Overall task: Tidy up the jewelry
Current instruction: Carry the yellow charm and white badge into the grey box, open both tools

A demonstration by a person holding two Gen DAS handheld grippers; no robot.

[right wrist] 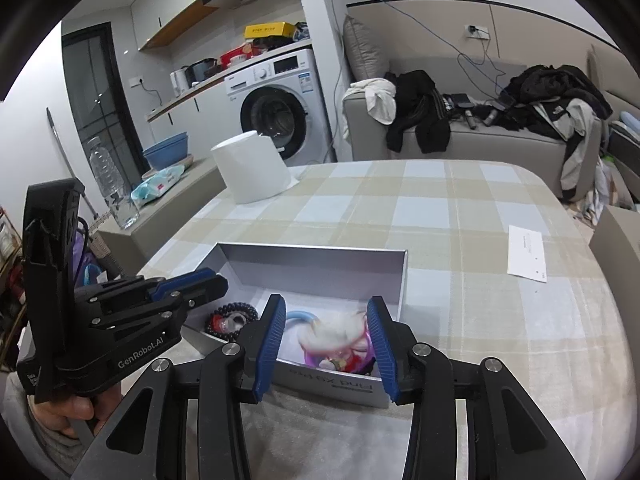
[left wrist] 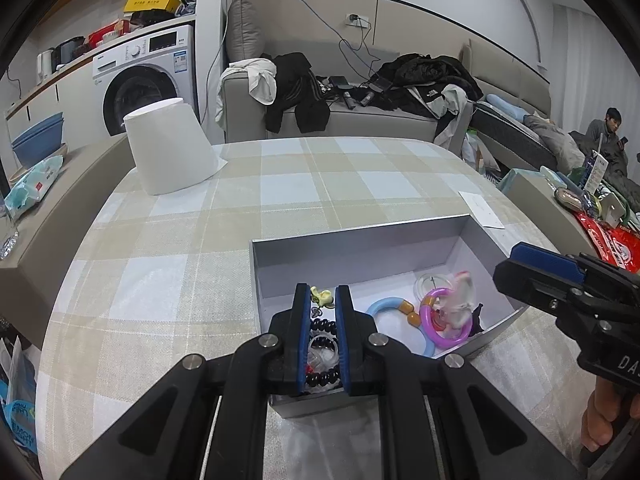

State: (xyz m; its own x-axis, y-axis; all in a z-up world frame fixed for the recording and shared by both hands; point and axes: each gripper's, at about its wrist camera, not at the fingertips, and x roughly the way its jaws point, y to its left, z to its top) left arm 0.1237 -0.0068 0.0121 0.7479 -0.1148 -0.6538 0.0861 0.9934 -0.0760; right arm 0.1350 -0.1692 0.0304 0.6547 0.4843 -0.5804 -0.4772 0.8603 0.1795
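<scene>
Jewelry sits in gray box near table edge. Left gripper hovers over black bead bracelet, jaws narrow, gripping nothing. Right gripper spread wide above blurry white fluffy piece, likely ready to grab.

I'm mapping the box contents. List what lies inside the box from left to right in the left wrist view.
Black bead bracelet between the left tongs → light blue ring → pink ring with a blurred white fluffy piece over it, all inside the grey box.
</scene>
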